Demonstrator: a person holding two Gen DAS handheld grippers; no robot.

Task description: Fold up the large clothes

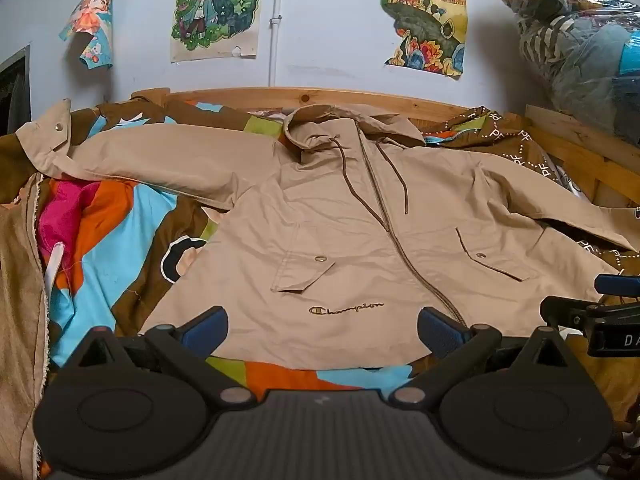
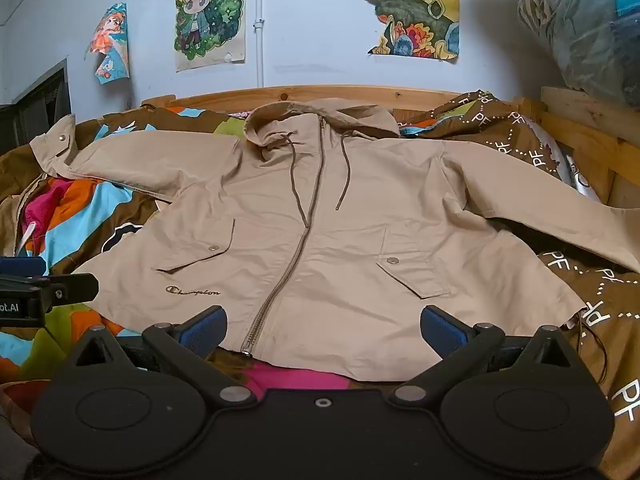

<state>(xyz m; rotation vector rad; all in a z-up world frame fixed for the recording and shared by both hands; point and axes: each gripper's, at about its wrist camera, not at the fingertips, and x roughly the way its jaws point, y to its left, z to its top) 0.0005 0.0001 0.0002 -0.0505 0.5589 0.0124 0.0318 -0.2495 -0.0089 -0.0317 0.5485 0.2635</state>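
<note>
On the bed, over a colourful blanket (image 1: 120, 216), the beige jacket (image 1: 360, 220) lies flat on its back, zipped, sleeves spread to both sides and hood toward the wooden headboard (image 1: 304, 98); I think it is laid out like this so a fold can begin from the hem. Both claws wait just at this hem, wide open and holding nothing: the left claw (image 1: 322, 328) near the logo, the right claw (image 2: 324, 328) beside the zipper end
</note>
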